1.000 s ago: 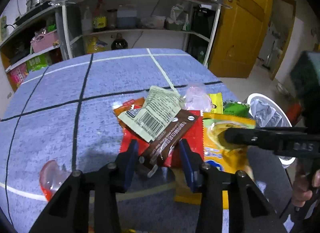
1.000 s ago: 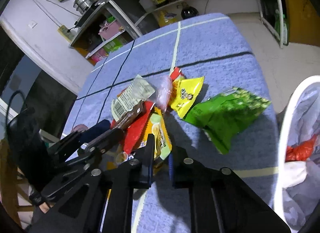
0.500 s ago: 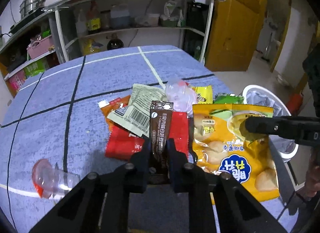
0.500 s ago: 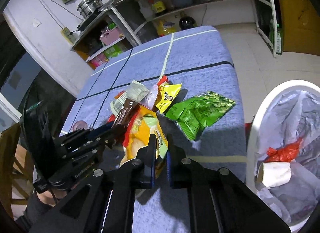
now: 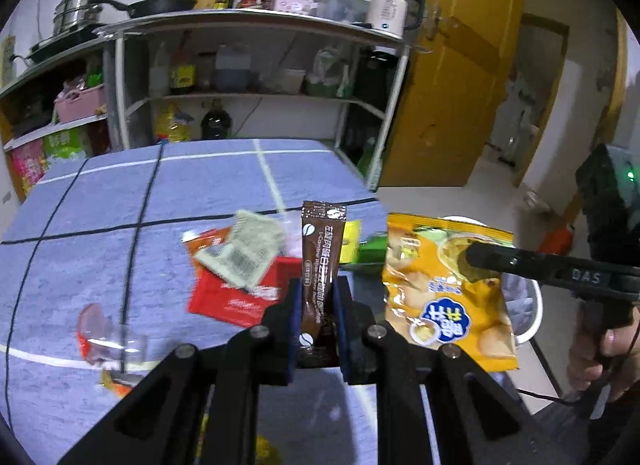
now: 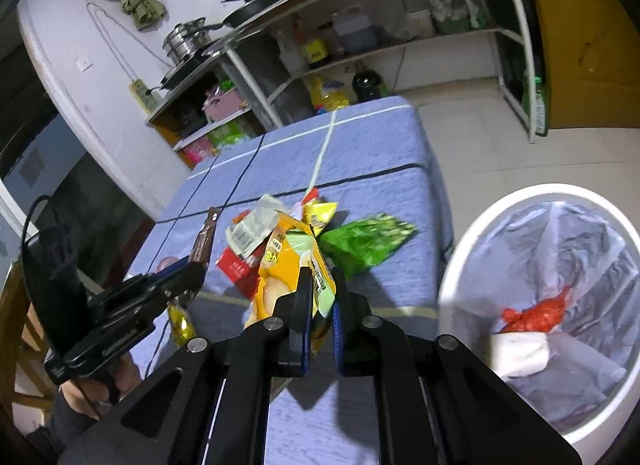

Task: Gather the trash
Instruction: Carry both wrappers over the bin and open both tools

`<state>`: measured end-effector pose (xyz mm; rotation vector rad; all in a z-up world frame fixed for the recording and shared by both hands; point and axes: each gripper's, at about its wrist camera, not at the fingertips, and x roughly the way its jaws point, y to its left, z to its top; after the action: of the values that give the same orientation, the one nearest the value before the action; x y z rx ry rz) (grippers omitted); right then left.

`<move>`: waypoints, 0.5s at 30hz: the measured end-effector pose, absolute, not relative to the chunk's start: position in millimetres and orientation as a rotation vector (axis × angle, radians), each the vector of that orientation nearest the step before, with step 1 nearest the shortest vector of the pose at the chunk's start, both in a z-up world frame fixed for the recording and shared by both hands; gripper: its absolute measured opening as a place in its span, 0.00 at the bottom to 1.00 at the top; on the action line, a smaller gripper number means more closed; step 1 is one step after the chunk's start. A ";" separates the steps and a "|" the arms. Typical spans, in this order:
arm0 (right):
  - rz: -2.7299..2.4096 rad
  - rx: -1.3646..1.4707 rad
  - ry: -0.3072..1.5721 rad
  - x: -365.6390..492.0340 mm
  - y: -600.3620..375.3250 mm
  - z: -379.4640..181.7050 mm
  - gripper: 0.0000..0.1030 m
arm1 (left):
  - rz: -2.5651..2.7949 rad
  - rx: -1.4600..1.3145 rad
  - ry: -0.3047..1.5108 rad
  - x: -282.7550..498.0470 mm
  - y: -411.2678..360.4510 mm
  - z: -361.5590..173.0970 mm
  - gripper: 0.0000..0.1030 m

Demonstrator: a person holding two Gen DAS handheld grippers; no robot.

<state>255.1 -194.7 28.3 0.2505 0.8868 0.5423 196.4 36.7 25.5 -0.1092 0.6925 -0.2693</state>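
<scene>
Left gripper (image 5: 316,305) clamped on the slim brown glossy coffee stick sachet (image 5: 322,261); a second ago its jaws straddled it open on the blue grid tablecloth (image 5: 100,201), now it's lifted, upright. Right gripper (image 6: 320,305) pinched shut on the crinkly orange foil snack bag (image 6: 280,265), also raised off the cloth. Flat red (image 5: 232,297), green (image 6: 360,241) and barcode (image 5: 240,253) wrappers lie on the cloth. Round white bin with a thin plastic liner (image 6: 480,233) sits right of the cloth.

Behind the blue-clothed worktop (image 5: 100,233) stands a metal shelf (image 5: 248,21) bearing a frying pan (image 5: 160,6), steamer pots (image 5: 74,11), a white kettle (image 5: 390,5) and bottles. A yellow door (image 5: 452,105) is right of it.
</scene>
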 end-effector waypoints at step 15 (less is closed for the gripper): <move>0.251 0.264 0.811 233.9 -316.7 32.6 0.08 | -0.463 -0.057 0.737 216.3 -87.4 22.2 0.16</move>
<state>233.9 -316.8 32.6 0.2640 0.8108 0.2510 216.3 -87.4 22.2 -0.0570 0.7374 -0.4631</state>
